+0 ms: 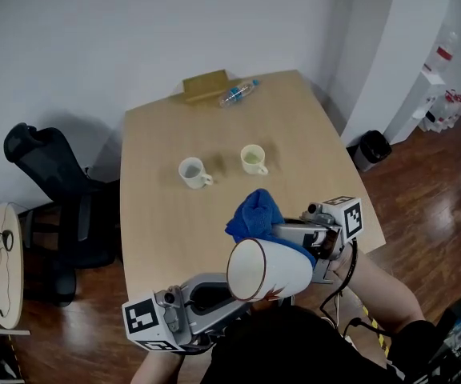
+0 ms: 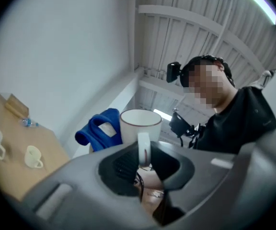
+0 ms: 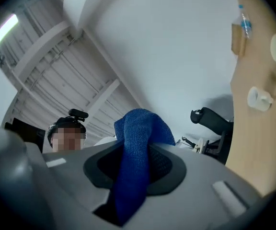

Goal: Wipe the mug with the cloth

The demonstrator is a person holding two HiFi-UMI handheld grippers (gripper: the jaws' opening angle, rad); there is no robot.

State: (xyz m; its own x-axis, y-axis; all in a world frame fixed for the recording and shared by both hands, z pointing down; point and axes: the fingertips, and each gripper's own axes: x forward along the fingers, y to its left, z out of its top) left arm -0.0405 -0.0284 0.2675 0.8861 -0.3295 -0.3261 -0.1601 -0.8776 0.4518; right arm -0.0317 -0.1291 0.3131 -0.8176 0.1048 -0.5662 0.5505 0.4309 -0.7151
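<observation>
We look to be in an office meeting room: 1 light wooden table (image 1: 154,230), 1 black swivel chair (image 1: 42,162) beside it, plain white walls (image 1: 70,38), wood floor (image 1: 426,206), a black waste bin (image 1: 372,148).

White mug (image 1: 269,269) with a brown rim, held aloft by its handle and tipped sideways; a bunched blue cloth (image 1: 254,214) lies against its side.

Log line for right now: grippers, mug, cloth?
left gripper: shut on mug handle | right gripper: shut on cloth | cloth: beside mug, both above table | contact: unclear
</observation>
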